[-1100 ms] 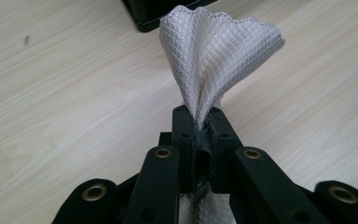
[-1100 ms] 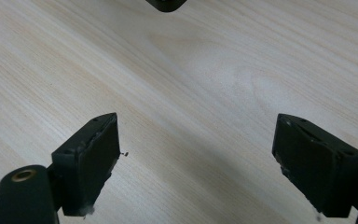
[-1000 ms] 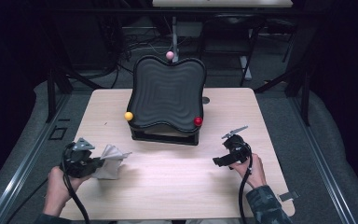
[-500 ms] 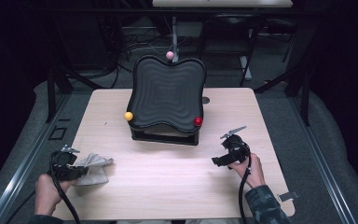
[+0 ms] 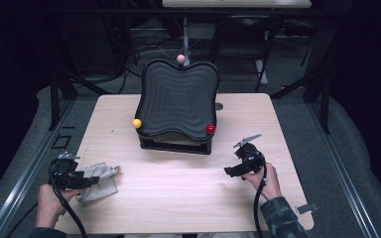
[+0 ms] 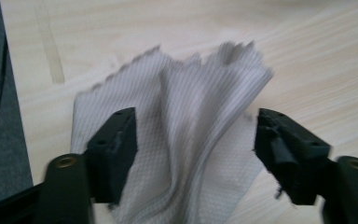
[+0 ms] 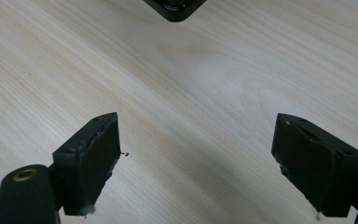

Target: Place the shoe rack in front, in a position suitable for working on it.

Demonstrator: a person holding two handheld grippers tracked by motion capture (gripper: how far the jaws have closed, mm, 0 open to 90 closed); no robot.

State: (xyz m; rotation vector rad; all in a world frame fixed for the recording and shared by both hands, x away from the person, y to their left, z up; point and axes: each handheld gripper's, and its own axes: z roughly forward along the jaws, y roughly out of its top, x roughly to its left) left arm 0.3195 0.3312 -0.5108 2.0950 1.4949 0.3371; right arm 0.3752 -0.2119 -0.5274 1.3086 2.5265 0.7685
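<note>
Lower left of the high view: left gripper (image 5: 90, 180) over the crumpled cloth (image 5: 100, 180) on the table (image 5: 178, 188); its jaws, just opened, stand apart with the cloth (image 6: 186, 140) between, unpressed. Lower right: right gripper (image 5: 229, 172), jaws wide, holding nothing.

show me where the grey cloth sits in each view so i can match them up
High view: the grey cloth lies at the table's near left corner, beside the left gripper.
Left gripper view: it sits in the centre, crumpled on the wood, between the open jaws, which have just been opening.
Right gripper view: not in it.
Shared landmark: the pale wooden table, whose grain shows in the right gripper view too.
</note>
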